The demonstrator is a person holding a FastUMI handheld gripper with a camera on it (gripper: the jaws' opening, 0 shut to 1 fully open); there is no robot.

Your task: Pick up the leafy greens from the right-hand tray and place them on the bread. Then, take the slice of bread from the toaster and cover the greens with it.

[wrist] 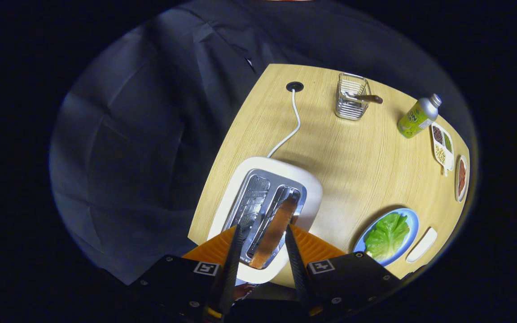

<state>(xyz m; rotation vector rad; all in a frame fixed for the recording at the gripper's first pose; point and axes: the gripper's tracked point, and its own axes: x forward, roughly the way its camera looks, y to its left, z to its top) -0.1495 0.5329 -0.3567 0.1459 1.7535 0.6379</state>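
Observation:
A brown slice of bread (277, 226) stands up out of the right slot of the white toaster (312, 193). My gripper (263, 229) hovers over the toaster with its fingers open on either side of the slice. The slice lies close to the right finger, and a gap shows on the left side. The left slot is empty. To the right of the toaster, a leaf of green lettuce (387, 233) lies on a blue plate (413, 220). I cannot see whether bread lies under the leaf.
A white tray (422, 244) sits just right of the blue plate. Farther back stand a wire basket (352, 96) holding a utensil, a green bottle (418, 117), a divided dish of seeds (442, 146) and a small dish (462, 177). The toaster's cord (292, 125) runs back. The table's left edge (222, 157) passes close by the toaster.

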